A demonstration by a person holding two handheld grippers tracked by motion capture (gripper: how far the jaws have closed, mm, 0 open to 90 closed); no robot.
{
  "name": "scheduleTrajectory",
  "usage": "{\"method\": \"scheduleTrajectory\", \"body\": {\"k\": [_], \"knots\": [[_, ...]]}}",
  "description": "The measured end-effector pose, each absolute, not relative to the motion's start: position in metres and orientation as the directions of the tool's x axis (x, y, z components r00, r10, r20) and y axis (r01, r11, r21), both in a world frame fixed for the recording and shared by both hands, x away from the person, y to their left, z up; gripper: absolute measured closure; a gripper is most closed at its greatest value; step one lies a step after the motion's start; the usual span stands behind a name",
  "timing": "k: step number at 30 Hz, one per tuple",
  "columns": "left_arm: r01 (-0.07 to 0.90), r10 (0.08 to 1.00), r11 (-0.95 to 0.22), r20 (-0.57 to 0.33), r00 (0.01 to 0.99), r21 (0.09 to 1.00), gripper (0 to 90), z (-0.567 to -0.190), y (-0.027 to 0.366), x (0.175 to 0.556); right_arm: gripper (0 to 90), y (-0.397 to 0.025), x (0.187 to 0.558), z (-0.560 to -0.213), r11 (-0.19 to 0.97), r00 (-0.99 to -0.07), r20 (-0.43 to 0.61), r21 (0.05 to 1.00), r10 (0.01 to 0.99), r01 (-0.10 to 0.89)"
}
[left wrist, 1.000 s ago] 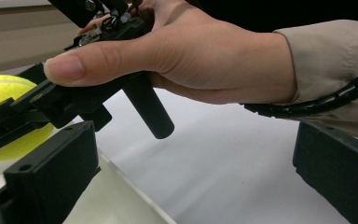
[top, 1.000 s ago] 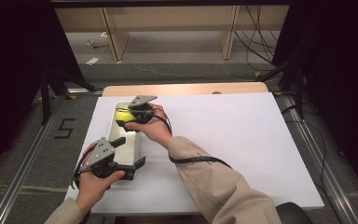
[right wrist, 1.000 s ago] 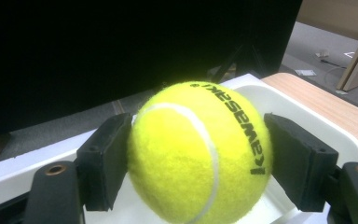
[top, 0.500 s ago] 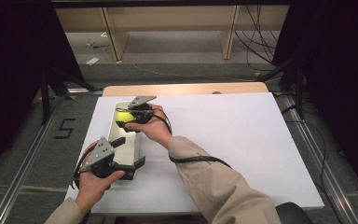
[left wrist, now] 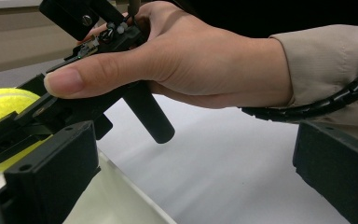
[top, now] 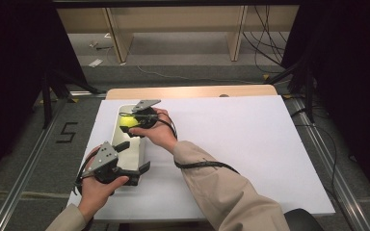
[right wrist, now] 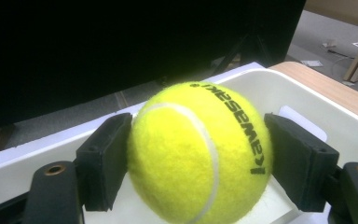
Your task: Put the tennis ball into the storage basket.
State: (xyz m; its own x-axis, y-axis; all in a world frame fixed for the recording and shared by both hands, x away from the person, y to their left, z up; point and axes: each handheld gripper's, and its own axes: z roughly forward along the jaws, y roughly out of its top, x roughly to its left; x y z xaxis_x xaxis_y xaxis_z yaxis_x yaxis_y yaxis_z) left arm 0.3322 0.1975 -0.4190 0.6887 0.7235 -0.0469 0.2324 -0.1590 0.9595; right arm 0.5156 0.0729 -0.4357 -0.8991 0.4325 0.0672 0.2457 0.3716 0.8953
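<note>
A yellow tennis ball (top: 126, 121) sits between the jaws of my right gripper (top: 131, 124), which is shut on it. In the right gripper view the ball (right wrist: 200, 154) touches both black pads, just above the inside of a long white tray (right wrist: 303, 93). The tray (top: 116, 109) lies along the left side of the table. At its near end my left gripper (top: 134, 158) stands open. In the left gripper view its jaws are wide apart, with the tray's rim (left wrist: 121, 193) running between them and the ball (left wrist: 0, 100) at far left behind the right hand.
A white sheet (top: 250, 144) covers the table, bare to the right of the tray. A strip of wooden tabletop (top: 197, 91) shows at the far edge. Beyond it stand shelf legs and cables on the floor.
</note>
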Motion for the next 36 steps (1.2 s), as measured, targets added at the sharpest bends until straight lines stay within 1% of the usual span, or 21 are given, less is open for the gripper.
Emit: {"method": "scheduleTrajectory", "body": {"k": [10, 11, 13, 15, 18, 24, 27, 36], "knots": [[0.23, 0.723, -0.159, -0.045, 0.69, 0.96, 0.0, -0.419, 0.198, 0.332, 25.7, 0.074, 0.515, -0.438, 0.38, -0.903, 0.068, 0.892, 0.424, 0.246], [0.23, 0.723, -0.159, -0.046, 0.69, 0.96, 0.0, -0.419, 0.198, 0.332, 22.8, 0.075, 0.516, -0.437, 0.357, -0.904, 0.095, 0.897, 0.418, 0.26], [0.231, 0.722, -0.16, -0.045, 0.69, 0.96, 0.0, -0.419, 0.197, 0.332, 21.3, 0.075, 0.516, -0.436, 0.354, -0.905, 0.092, 0.9, 0.414, 0.254], [0.23, 0.722, -0.16, -0.045, 0.69, 0.96, 0.0, -0.419, 0.198, 0.332, 16.8, 0.075, 0.516, -0.434, 0.342, -0.904, 0.093, 0.906, 0.417, 0.251], [0.231, 0.723, -0.158, -0.047, 0.689, 0.96, 0.0, -0.419, 0.198, 0.332, 15.5, 0.074, 0.516, -0.432, 0.335, -0.901, 0.086, 0.91, 0.424, 0.244], [0.231, 0.722, -0.16, -0.046, 0.69, 0.96, 0.0, -0.419, 0.197, 0.332, 15.5, 0.07, 0.515, -0.429, 0.334, -0.901, 0.066, 0.915, 0.43, 0.227], [0.231, 0.723, -0.159, -0.046, 0.69, 0.96, 0.0, -0.419, 0.197, 0.332, 15.5, 0.069, 0.515, -0.426, 0.316, -0.899, 0.066, 0.923, 0.433, 0.22], [0.234, 0.723, -0.153, -0.052, 0.688, 0.96, 0.0, -0.419, 0.198, 0.333, 15.4, 0.059, 0.511, -0.418, 0.328, -0.902, 0.046, 0.923, 0.429, 0.203]]}}
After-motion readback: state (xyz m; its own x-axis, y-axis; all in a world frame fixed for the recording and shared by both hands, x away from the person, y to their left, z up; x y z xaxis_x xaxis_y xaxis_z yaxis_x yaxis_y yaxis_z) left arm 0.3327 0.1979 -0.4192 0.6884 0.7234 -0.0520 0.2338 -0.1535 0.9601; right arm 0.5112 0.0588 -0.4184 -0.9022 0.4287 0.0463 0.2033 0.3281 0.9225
